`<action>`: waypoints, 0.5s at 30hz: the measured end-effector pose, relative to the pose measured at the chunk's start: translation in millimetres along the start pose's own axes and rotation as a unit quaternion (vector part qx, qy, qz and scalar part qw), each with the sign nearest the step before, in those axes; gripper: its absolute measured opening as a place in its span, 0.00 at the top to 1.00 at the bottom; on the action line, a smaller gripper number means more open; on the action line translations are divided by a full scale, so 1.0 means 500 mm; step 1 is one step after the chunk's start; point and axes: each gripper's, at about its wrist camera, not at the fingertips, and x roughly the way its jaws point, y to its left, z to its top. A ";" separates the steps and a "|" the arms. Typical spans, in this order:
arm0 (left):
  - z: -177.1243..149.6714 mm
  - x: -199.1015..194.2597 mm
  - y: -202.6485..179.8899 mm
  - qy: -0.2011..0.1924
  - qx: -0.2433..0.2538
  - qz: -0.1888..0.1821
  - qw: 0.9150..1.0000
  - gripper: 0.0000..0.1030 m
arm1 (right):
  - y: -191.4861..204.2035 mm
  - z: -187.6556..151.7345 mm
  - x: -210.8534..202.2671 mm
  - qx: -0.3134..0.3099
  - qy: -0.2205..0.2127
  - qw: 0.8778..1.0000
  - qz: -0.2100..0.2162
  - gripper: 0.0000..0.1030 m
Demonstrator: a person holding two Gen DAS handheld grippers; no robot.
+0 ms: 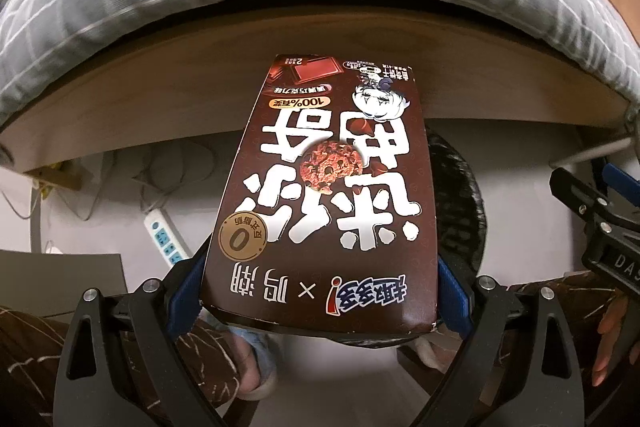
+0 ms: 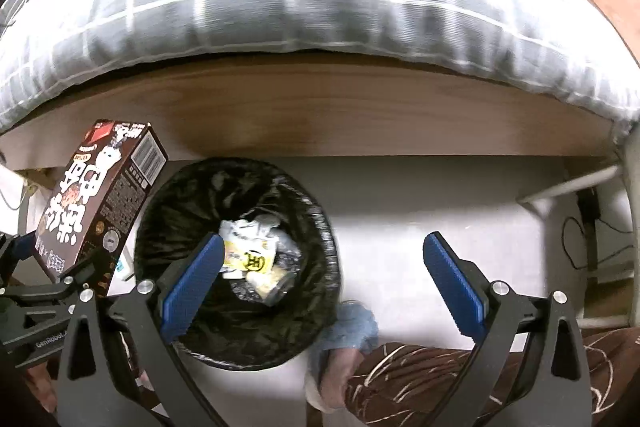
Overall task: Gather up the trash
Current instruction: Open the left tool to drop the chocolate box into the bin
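Both hand-held grippers steeply downward: left (image 1: 320, 291) clamping cookie box (image 1: 328, 183), right (image 2: 324, 279) wide apart above bin (image 2: 240, 259).

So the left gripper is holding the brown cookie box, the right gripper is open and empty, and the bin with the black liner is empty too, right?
Not quite. The bin is not empty: the right wrist view shows crumpled wrappers lying in it. The rest stands: the left gripper holds the brown cookie box, and the right gripper is open and empty.

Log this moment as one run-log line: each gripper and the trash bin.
left gripper: shut on cookie box | right gripper: open, empty | trash bin: black liner, wrappers inside
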 end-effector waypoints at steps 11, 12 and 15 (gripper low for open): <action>0.015 0.029 -0.095 0.008 0.041 -0.009 0.999 0.11 | -0.077 -0.015 -0.005 0.032 0.003 0.999 -0.008 0.07; 0.015 0.030 -0.100 0.007 0.045 -0.009 0.999 0.11 | -0.080 -0.016 -0.005 0.033 0.005 0.999 -0.008 0.07; 0.015 0.036 -0.112 0.004 0.046 -0.010 0.999 0.10 | -0.078 -0.014 0.004 0.036 0.006 0.999 -0.006 0.07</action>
